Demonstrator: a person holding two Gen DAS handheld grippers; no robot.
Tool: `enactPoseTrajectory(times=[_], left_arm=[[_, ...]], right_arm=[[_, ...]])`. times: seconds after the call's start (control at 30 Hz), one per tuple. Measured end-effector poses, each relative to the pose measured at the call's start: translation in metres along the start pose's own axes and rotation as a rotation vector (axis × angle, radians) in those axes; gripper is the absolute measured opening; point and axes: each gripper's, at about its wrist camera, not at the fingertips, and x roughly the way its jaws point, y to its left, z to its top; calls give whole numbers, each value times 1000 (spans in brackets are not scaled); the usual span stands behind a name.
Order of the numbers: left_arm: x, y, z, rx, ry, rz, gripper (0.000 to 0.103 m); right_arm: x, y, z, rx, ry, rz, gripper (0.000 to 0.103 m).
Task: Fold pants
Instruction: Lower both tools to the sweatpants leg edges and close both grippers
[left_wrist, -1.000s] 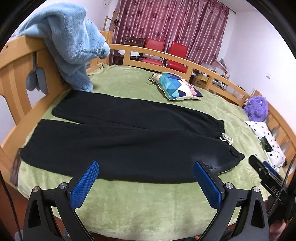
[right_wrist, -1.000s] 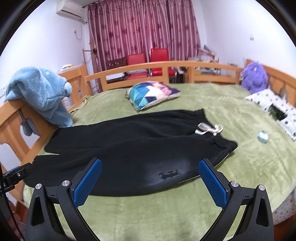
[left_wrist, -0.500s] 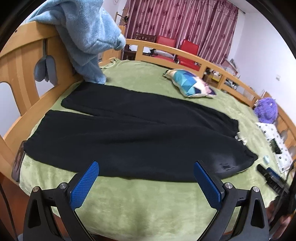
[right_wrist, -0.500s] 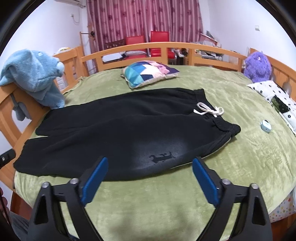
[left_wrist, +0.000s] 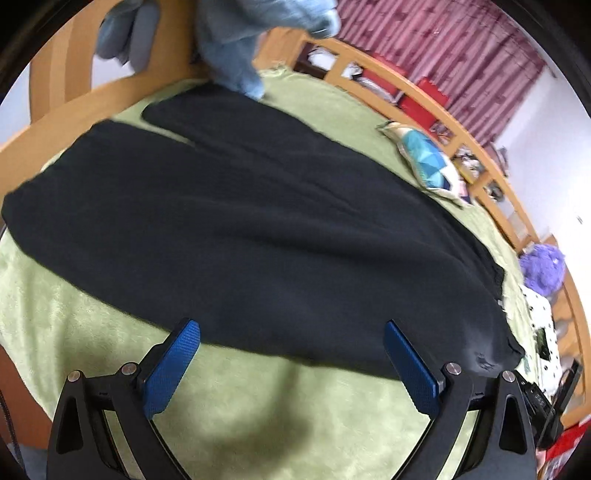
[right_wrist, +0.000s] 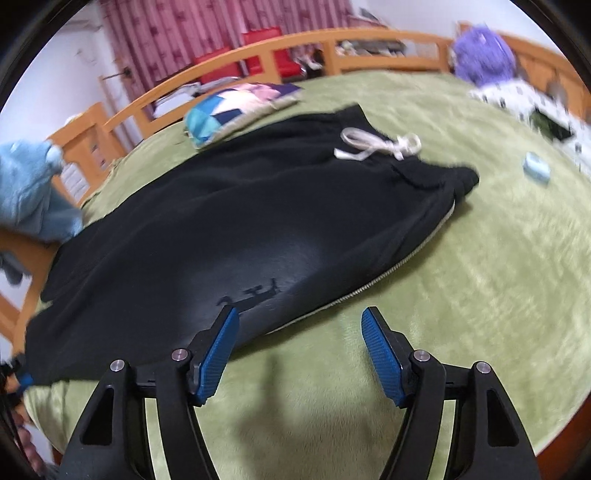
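One pair of black fleece pants (right_wrist: 229, 229) lies flat across the green plush bedspread (right_wrist: 498, 288), both legs side by side, one white drawstring (right_wrist: 376, 146) bowed at the waistband toward the bed's right side. No readable writing, just one small dark figure mark (right_wrist: 251, 293) on the near leg. Left gripper (left_wrist: 291, 363) hovers at the near hem, blue pads wide, nothing between. Right gripper (right_wrist: 299, 356) has just been closing; its pads stand apart, with only the pants' near edge and bedspread between them.

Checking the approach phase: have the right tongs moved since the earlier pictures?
Yes. The right tongs have dropped toward the pants, now at their near edge, jaws narrowing, nothing gripped.
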Motion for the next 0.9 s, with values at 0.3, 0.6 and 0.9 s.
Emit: enactPoseTrajectory(times=[0.3,0.6,0.9], left_arm=[[43,25,-8,-83,94,43,100],[57,7,-11,-25,81,154,101],[60,-1,-11,-34,71,230,101]], right_arm=[[58,-7,-1,78,132,-22,73],[80,9,5,66,134,-76,84],[82,10,8,69,126,-81,84]])
